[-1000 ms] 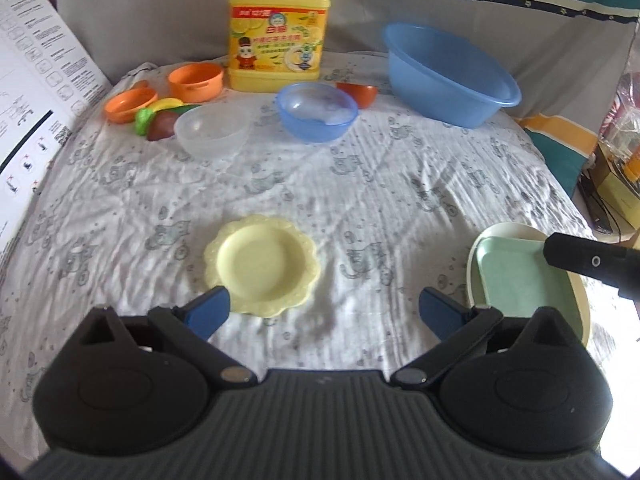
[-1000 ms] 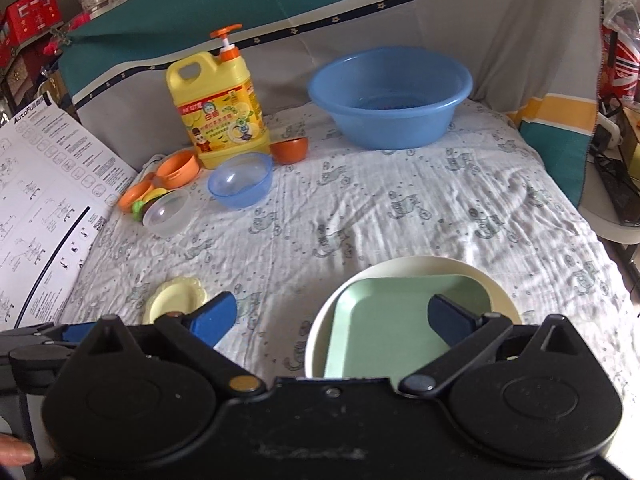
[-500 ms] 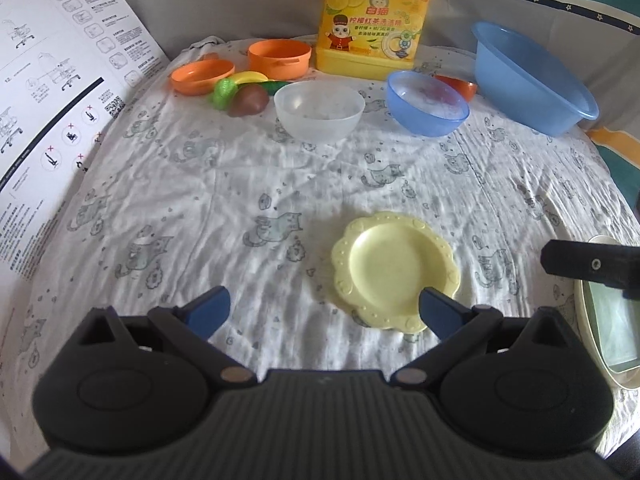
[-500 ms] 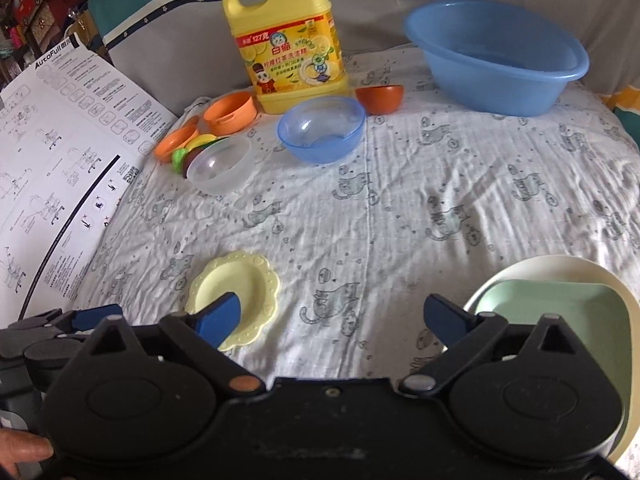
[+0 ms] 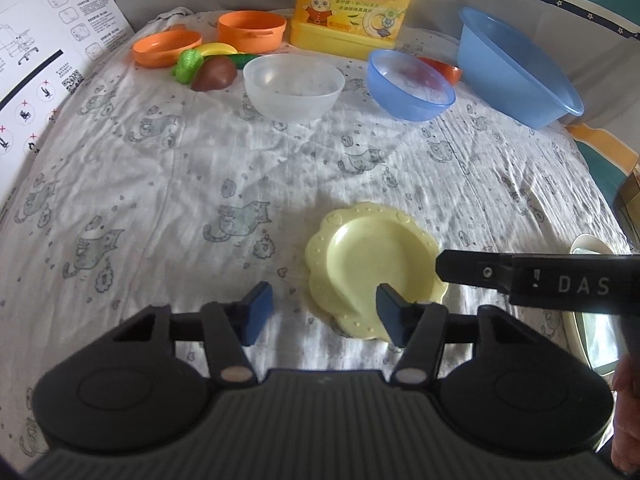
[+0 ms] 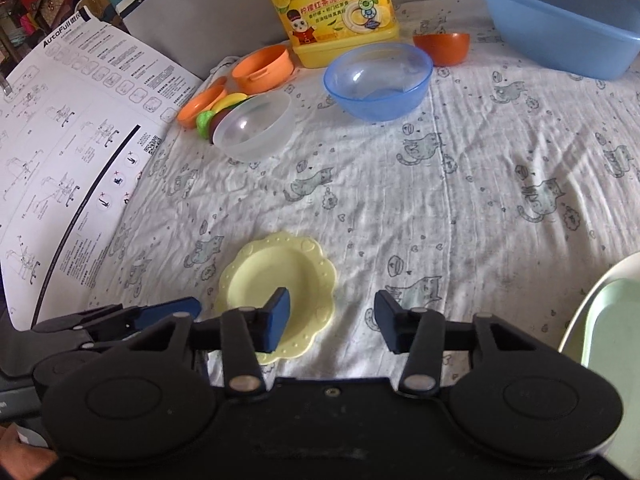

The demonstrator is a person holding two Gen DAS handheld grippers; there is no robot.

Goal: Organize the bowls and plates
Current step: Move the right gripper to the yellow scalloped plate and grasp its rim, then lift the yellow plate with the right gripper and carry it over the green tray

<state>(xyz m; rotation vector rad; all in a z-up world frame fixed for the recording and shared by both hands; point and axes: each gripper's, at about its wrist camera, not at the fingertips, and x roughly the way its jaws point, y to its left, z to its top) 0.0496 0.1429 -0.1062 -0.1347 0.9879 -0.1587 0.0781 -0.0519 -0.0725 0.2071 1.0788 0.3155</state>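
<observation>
Here, round yellow plate [image 5: 372,264] flat on cloth, face up, between open left tool [image 5: 324,314] and open right tool [image 6: 332,320].

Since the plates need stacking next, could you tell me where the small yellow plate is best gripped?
Grip the yellow plate by its scalloped near rim, coming in low from the front. It lies flat on the cloth, so only its thin raised edge offers a pinch. The open left tool already has one finger over that side.

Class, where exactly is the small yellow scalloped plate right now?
The yellow plate lies on the cat-print cloth near the front edge, between the left gripper and right gripper, nearer than the clear bowl.
</observation>
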